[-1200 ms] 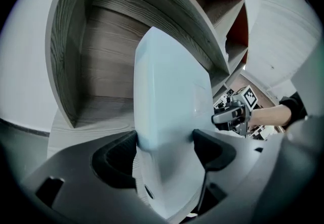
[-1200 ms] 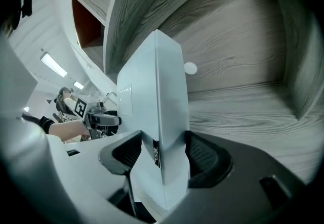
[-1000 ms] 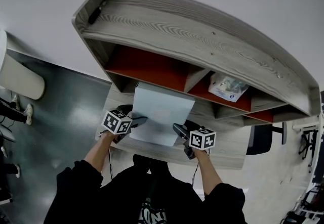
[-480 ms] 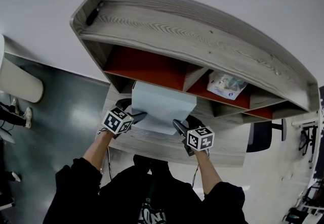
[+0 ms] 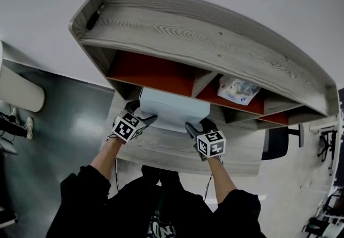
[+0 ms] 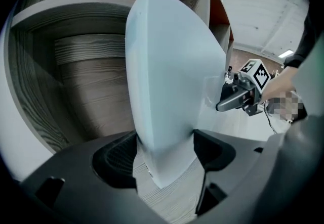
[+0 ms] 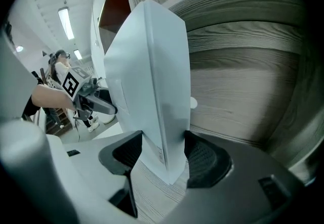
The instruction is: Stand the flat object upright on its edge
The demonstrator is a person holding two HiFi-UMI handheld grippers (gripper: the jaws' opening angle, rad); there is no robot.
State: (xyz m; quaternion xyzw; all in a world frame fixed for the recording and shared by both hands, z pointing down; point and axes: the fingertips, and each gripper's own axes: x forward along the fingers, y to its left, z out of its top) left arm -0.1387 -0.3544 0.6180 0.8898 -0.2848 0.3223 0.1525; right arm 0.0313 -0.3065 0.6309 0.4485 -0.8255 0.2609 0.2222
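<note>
1. A person stands at a wood-grain counter (image 5: 172, 152), holding one claw in each hand. A shelf unit (image 5: 204, 43) with red-backed compartments rises at the counter's far side.
2. The task's thing is one pale blue flat panel (image 5: 173, 109). It is over the middle of the counter, just in front of the shelf unit's left compartment, and tipped steeply up towards standing.
3. The left claw (image 5: 147, 120) is clenched on the panel's near left corner. Its own view shows both jaws pressed against the panel's two faces.
4. The right claw (image 5: 190, 127) is clenched on the near right corner in the same way.
5. The two-corner grip looks chosen so that a wide, thin sheet can be swung up evenly without twisting or flopping sideways.
6. In both claw views each gripped corner pokes down past the jaws, with counter grain behind it. I cannot tell whether any edge touches the counter.
7. I judge the panel is not yet set down, as both claws are carrying it.
8. Counted: one panel, two claws, one counter, one shelf unit. One pale packet (image 5: 239, 91) lies in a compartment to the right, well apart from the panel.
</note>
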